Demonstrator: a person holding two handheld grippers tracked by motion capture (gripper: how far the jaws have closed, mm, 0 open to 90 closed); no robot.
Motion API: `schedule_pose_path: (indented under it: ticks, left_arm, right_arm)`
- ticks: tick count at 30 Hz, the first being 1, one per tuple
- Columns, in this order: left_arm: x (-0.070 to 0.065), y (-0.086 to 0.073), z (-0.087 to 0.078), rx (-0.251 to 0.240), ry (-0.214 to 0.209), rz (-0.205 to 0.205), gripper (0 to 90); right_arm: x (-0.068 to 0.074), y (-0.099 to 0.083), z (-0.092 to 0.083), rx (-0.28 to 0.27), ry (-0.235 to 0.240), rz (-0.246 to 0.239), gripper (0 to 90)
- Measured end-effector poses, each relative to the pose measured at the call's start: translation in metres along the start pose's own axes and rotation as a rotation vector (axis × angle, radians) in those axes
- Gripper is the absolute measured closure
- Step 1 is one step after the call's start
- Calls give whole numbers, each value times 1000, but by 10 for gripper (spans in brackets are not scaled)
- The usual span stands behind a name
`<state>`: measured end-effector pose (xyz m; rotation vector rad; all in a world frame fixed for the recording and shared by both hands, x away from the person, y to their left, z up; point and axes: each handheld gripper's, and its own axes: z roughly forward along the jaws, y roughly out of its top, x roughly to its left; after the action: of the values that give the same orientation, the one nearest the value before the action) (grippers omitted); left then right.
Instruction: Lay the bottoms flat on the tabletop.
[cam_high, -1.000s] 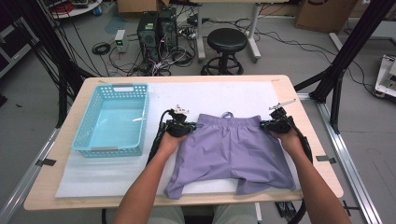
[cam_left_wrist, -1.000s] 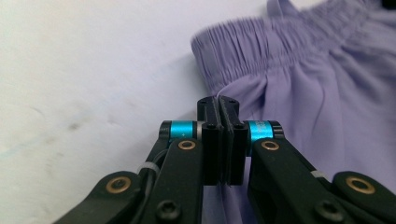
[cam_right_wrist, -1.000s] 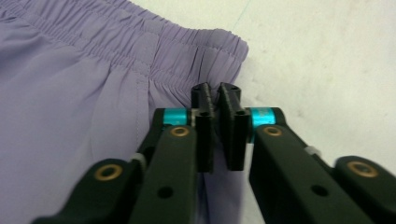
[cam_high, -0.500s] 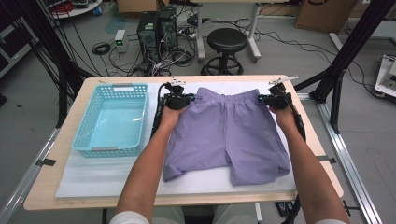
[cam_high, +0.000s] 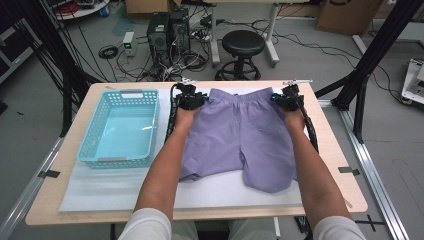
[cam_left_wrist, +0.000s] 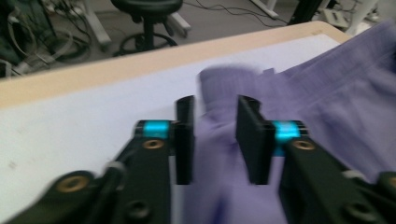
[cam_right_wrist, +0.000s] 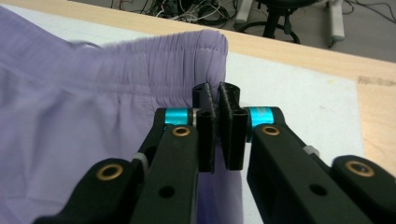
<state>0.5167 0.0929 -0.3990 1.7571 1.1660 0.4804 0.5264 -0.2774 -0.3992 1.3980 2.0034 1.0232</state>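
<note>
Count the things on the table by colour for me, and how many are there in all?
Purple: 1, the shorts
Light blue: 1, the basket
White: 1, the mat
Black: 2, the left tongs and right tongs
Total: 5

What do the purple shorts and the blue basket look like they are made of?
The purple shorts look like a thin, matte woven fabric, perhaps cotton or a blend: soft folds, fine creases and a gathered elastic waistband. The blue basket looks like moulded plastic, slightly glossy, with lattice-holed walls and a smooth floor that catches the light. The exact fibre can't be told.
</note>
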Motion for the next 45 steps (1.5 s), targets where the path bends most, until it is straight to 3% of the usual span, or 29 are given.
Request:
schedule_pose_path:
  ticks: [2, 5, 7, 9, 14, 16, 19, 21, 23, 24, 25, 28, 31, 35, 40, 45]
  left_arm:
    - [-1, -5, -1, 19, -3, 2, 562]
    - [-2, -14, -7, 19, -32, -8, 542]
    - [-5, -17, -12, 62, -69, -19, 502]
    - [-11, -21, -18, 28, -84, 6, 493]
    - [-20, -32, -34, 31, -125, 19, 498]
    - [-23, -38, -43, 20, -139, 12, 499]
    - [-26, -50, -57, 4, -165, -4, 500]
    - [-29, -61, -65, -3, -172, 8, 501]
    - [-29, -70, -71, 0, -186, 4, 501]
    - [-29, -70, -71, 0, -186, 4, 501]
    - [-30, -79, -79, 2, -197, 10, 501]
    - [-33, -87, -89, 11, -207, 23, 498]
    - [-36, -95, -100, -6, -217, 41, 498]
    - [-35, -105, -114, -18, -214, 46, 498]
    - [-34, -114, -128, -28, -214, 49, 498]
    - [-36, -119, -136, -38, -215, 60, 499]
  right_arm:
    - [0, -1, 0, 8, 1, 33, 686]
    - [-3, -5, -4, 18, 17, 68, 666]
    - [-1, -6, -12, 35, 40, 56, 658]
    - [2, -7, -20, 41, 52, 23, 658]
    - [15, -7, -44, 67, 90, -30, 635]
    - [20, -9, -56, 24, 85, -51, 633]
    - [20, -15, -68, 84, 99, -83, 613]
    - [19, -23, -78, 49, 104, -89, 613]
    - [16, -30, -86, 101, 126, -66, 586]
    - [16, -30, -86, 101, 126, -66, 586]
    - [14, -45, -99, 47, 134, -52, 592]
    - [11, -65, -111, 49, 136, -36, 592]
    - [3, -97, -130, 27, 123, 4, 616]
    - [-3, -137, -150, 56, 113, 39, 656]
    - [2, -176, -172, 104, 104, 20, 682]
    - [17, -186, -192, 84, 155, -16, 629]
